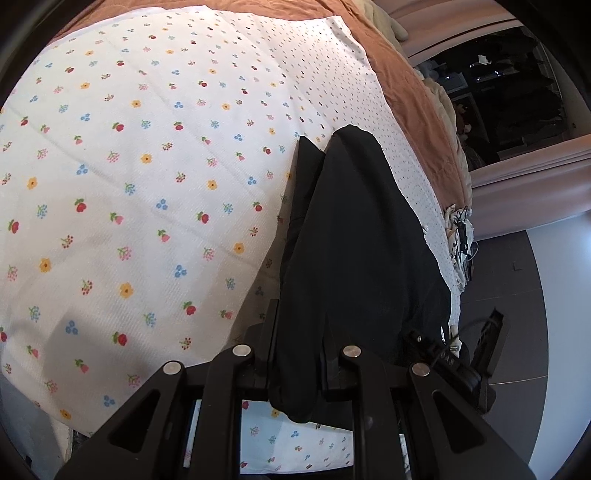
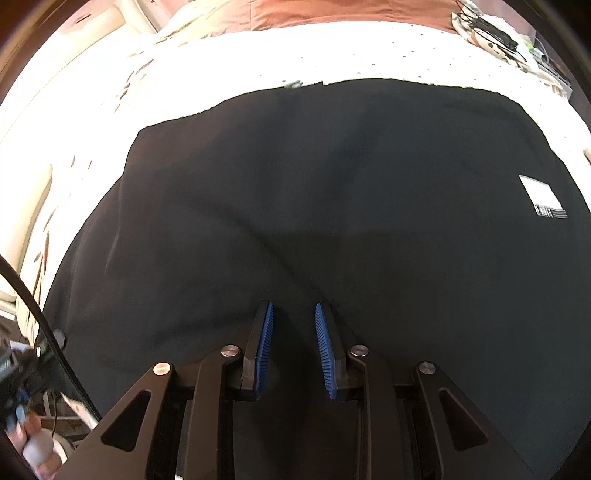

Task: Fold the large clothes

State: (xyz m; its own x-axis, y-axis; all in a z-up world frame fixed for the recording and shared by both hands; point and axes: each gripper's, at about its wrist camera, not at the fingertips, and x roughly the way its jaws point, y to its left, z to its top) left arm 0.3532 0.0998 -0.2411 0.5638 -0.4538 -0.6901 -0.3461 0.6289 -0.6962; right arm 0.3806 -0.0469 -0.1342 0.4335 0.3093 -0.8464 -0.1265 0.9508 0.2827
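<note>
A large black garment (image 1: 354,229) lies on a white flowered sheet (image 1: 147,166) on a bed. My left gripper (image 1: 299,325) is shut on one end of it, and the cloth rises from the bed and drapes over both fingers. In the right wrist view the garment (image 2: 332,166) spreads wide and nearly flat, with a white label (image 2: 541,195) at its right. My right gripper (image 2: 294,306) points down onto the near part, its blue pads (image 2: 267,343) narrowly apart with black cloth pinched between them. Creases run toward its fingertips.
A brown blanket (image 1: 406,92) covers the far side of the bed. Cables and small items (image 2: 491,26) lie at the bed's edge. Dark floor (image 1: 517,295) lies beyond that edge. A hand (image 2: 26,428) and a black cable (image 2: 37,314) show at the lower left.
</note>
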